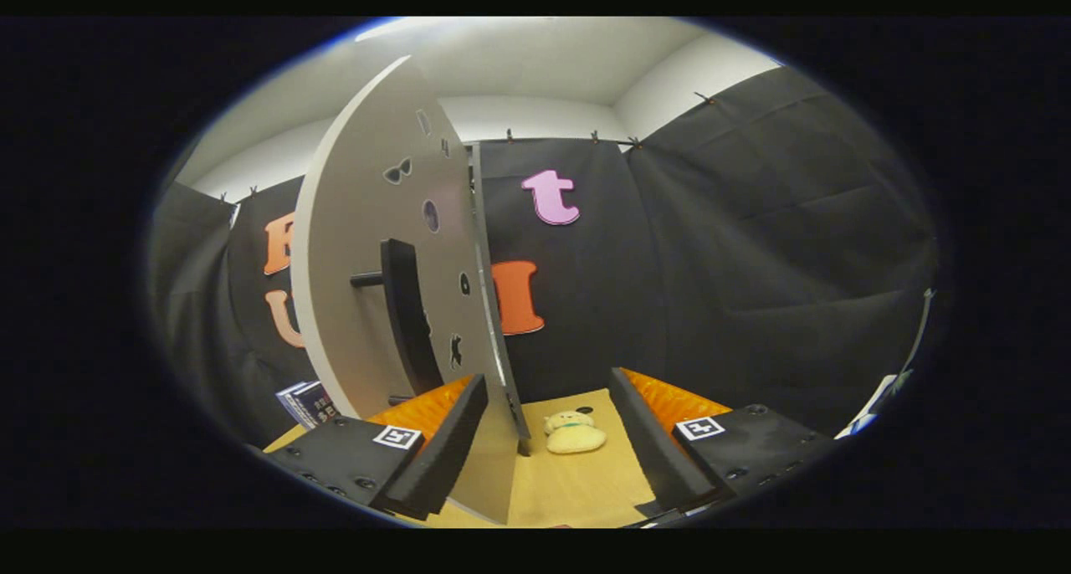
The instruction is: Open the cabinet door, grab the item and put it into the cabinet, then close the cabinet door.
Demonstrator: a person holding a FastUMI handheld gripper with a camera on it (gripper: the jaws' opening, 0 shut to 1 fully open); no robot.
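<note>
Hand-held gripper (548, 440) fingers spread apart, empty; the small cream plush toy (574, 433) on the table (577, 490) looks soft, light; pinch its body.

Black cloth (753, 248) hangs all around the booth as its wall, held up by little clips along the top. Above it are a plain white wall (535, 118) and a white ceiling (535, 55), bright with light. The table top (586, 482) below is light brown wood.

Black cloth wall (753, 248) hanging from small clips (594, 135) at three o'clock, white ceiling (535, 55) glowing at twelve, tan tabletop (577, 482) stretching at six, dark books (308, 402) sitting at eight.
</note>
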